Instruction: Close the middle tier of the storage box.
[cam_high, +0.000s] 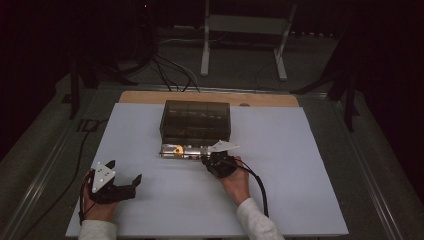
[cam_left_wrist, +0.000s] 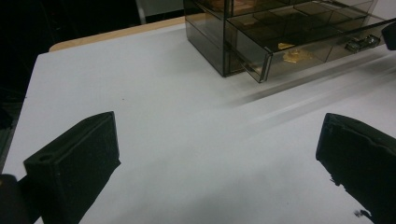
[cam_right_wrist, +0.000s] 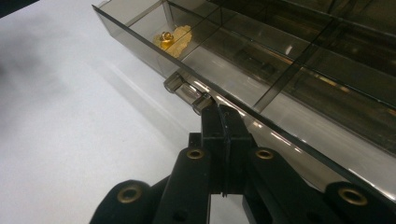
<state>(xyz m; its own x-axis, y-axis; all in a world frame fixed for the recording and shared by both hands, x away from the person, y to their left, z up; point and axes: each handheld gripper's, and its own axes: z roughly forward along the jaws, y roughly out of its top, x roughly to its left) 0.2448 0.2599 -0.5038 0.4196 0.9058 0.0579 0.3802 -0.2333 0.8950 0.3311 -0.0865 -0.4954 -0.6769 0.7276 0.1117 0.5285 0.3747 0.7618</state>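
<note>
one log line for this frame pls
left gripper: open, idle on table | right gripper: shut, at drawer handle | drawer: pulled out of organizer | gold piece inside

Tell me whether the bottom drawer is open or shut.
Open: the bottom drawer juts out from the smoky box, its gold piece exposed.

Drawer cabinet (cam_high: 195, 121) seen as smoked, see-through plastic, glossy, reflections carried on walls. Pulled-out drawer (cam_right_wrist: 261, 88) made of same tinted plastic, smooth; handle (cam_right_wrist: 188, 93) rendered in clear, shiny plastic. Small gold piece (cam_right_wrist: 173, 39) inside drawer noted as metallic, bright. Table cover (cam_high: 280, 165) shown as white, matt, smooth sheet; wooden edge (cam_high: 150, 96) exposed behind it, pale and plain. Right gripper (cam_right_wrist: 224, 122) cast in black matt plastic, brass-coloured rivets (cam_right_wrist: 264, 154) set in linkage. Left gripper (cam_left_wrist: 215, 158) pads observed as black, dull, slightly rough.
</note>
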